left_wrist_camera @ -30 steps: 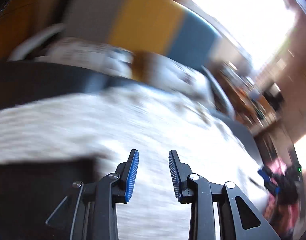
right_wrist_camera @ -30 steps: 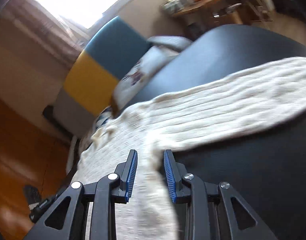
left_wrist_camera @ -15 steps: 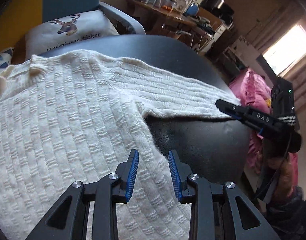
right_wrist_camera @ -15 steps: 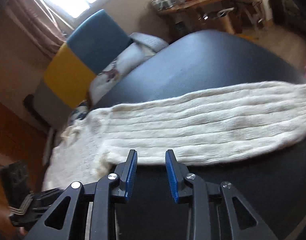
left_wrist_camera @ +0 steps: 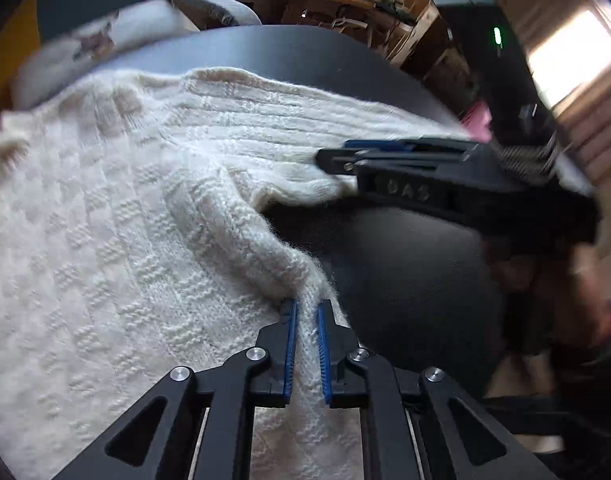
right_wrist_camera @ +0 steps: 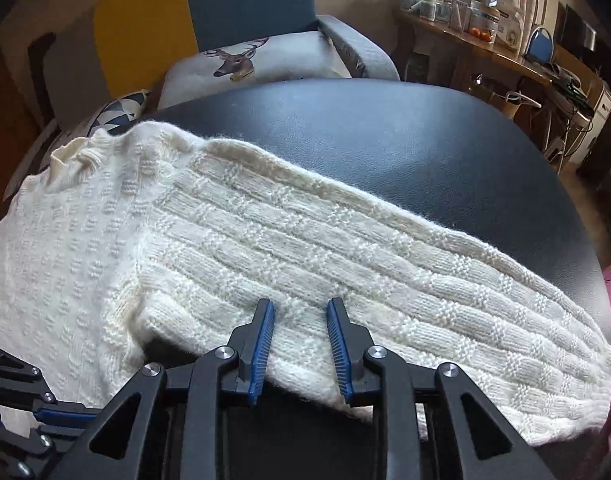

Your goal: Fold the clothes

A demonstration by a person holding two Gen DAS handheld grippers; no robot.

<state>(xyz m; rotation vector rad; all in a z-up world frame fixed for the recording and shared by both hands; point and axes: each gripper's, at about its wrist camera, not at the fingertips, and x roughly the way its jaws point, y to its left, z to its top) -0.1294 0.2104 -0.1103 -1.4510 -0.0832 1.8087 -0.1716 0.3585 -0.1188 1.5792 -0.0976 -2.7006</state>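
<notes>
A round black table (right_wrist_camera: 385,132) filled most of both views, and beyond it, past the fingertips, stood an armchair (right_wrist_camera: 249,0) with blue, yellow and grey panels and a deer-print cushion (right_wrist_camera: 241,60) on its seat. A cluttered wooden side table (right_wrist_camera: 485,44) ran along the wall off to the right of the right gripper's fingers.

Spread over the table lay a cream knitted sweater (right_wrist_camera: 85,240), its body reaching away to the left of both pairs of fingers and its sleeve (right_wrist_camera: 345,248) stretched out flat across the tabletop toward the right edge.

The left gripper (left_wrist_camera: 304,312) had its blue pads drawn close together, pinching a raised ridge of the sweater's side edge just below the underarm; the knit bunched up into a fold right ahead of the tips. The right gripper (right_wrist_camera: 299,308) stood with its fingers spread apart over the sleeve's near edge, close to the underarm, the wool passing between and beneath them without being clamped. In the left view it showed side-on over the sleeve.
</notes>
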